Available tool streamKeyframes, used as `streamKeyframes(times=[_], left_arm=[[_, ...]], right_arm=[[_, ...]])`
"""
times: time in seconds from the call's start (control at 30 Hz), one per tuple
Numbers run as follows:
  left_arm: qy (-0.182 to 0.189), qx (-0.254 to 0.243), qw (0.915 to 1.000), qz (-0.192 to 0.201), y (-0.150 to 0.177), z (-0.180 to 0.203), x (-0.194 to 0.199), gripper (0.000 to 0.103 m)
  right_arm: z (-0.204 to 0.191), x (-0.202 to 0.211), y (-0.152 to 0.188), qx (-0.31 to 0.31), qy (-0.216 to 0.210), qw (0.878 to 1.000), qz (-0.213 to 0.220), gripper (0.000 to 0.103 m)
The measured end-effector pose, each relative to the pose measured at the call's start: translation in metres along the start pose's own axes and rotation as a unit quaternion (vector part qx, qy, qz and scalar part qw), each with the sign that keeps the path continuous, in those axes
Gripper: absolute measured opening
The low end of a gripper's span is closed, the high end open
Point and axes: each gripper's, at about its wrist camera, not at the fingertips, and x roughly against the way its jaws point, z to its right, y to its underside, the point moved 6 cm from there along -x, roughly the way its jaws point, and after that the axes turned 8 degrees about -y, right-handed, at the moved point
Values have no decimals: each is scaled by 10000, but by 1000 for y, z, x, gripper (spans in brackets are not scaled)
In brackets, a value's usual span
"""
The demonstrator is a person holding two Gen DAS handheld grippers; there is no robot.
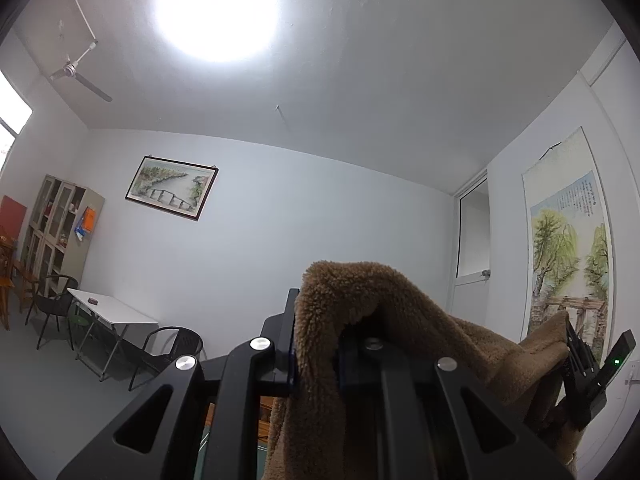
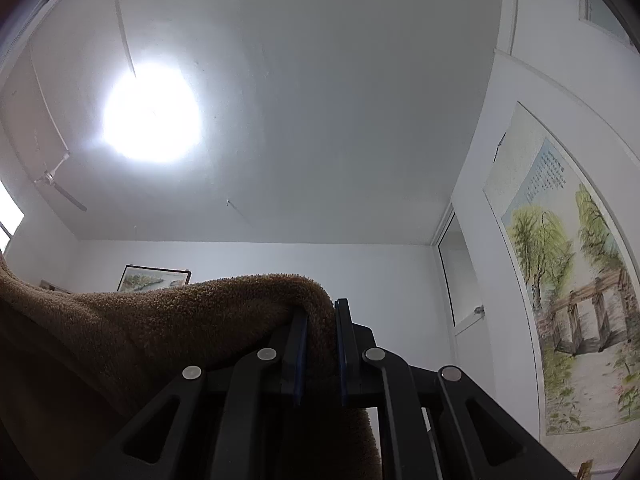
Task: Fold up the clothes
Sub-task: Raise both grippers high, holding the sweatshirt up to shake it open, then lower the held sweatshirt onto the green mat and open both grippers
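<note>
A brown fleece garment (image 1: 360, 312) is held up in the air between both grippers, which point up toward the ceiling. My left gripper (image 1: 316, 320) is shut on one edge of it; the fleece drapes over the right finger and hangs down. The garment stretches right to my right gripper (image 1: 576, 356), which shows at the right edge of the left wrist view. In the right wrist view my right gripper (image 2: 322, 320) is shut on the fleece (image 2: 160, 320), which spreads away to the left.
A white folding table (image 1: 116, 310) with black chairs (image 1: 172, 348) stands at the far left by a glass cabinet (image 1: 56, 228). A framed painting (image 1: 172, 188) hangs on the back wall, a scroll painting (image 2: 568, 280) on the right wall. A ceiling lamp (image 1: 218, 4) glares overhead.
</note>
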Motion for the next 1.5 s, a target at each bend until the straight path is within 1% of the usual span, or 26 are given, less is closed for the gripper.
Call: streamKeyframes(times=[0.13, 0.23, 0.33, 0.5, 0.63, 0.77, 0.83, 0.9, 1.03, 1.13, 1.17, 1.23, 1.3, 1.37, 1.43, 1.5], left_arm=[[25, 18, 10000, -30, 2, -3, 3, 16], [32, 48, 10000, 36, 1, -8, 10, 16], [21, 108, 9999, 92, 1, -15, 17, 16], [-56, 306, 9995, 114, 3, -29, 20, 16], [-10, 332, 9992, 215, -3, -30, 21, 16], [112, 103, 9990, 424, -9, -24, 33, 16], [138, -39, 9990, 427, -11, -20, 37, 16], [138, -149, 9992, 344, -9, -19, 38, 16], [64, -231, 9997, -43, 5, -23, 20, 19], [-67, -294, 9979, -570, 33, -31, -20, 19], [-83, -287, 9964, -790, 46, -35, -37, 19], [-113, -317, 9909, -1302, 92, -44, -82, 19], [-142, -347, 9827, -1811, 138, -52, -127, 19], [-172, -376, 9720, -2315, 183, -60, -171, 19], [-200, -404, 9586, -2813, 229, -68, -214, 19], [-228, -430, 9426, -3303, 274, -77, -257, 19]], right_arm=[[-1, 1, -3, 38, 16, 10000, -37, 12], [-1, 6, -6, 32, 27, 10000, -40, 11], [-7, 19, -11, 133, 43, 9999, -30, 12], [-22, 44, -9, 284, -19, 9994, -172, 11], [-31, 61, -14, 421, -35, 9989, -197, 12], [-27, 75, -28, 444, 46, 9990, -96, 12], [-24, 83, -35, 472, 128, 9988, -14, 11], [-21, 88, -39, 516, 199, 9985, 49, 12], [-21, 83, -29, 647, 303, 9974, -50, 12], [-25, 60, 3, 690, 296, 9960, -480, 12], [-26, 49, 20, 645, 258, 9950, -715, 12], [-29, 28, 54, 620, 256, 9914, -1128, 12], [-30, 1, 98, 644, 337, 9842, -1616, 12], [-29, -23, 139, 589, 366, 9761, -2057, 12], [-27, -53, 191, 499, 367, 9633, -2613, 12], [-29, -77, 240, 535, 358, 9489, -3089, 12]])
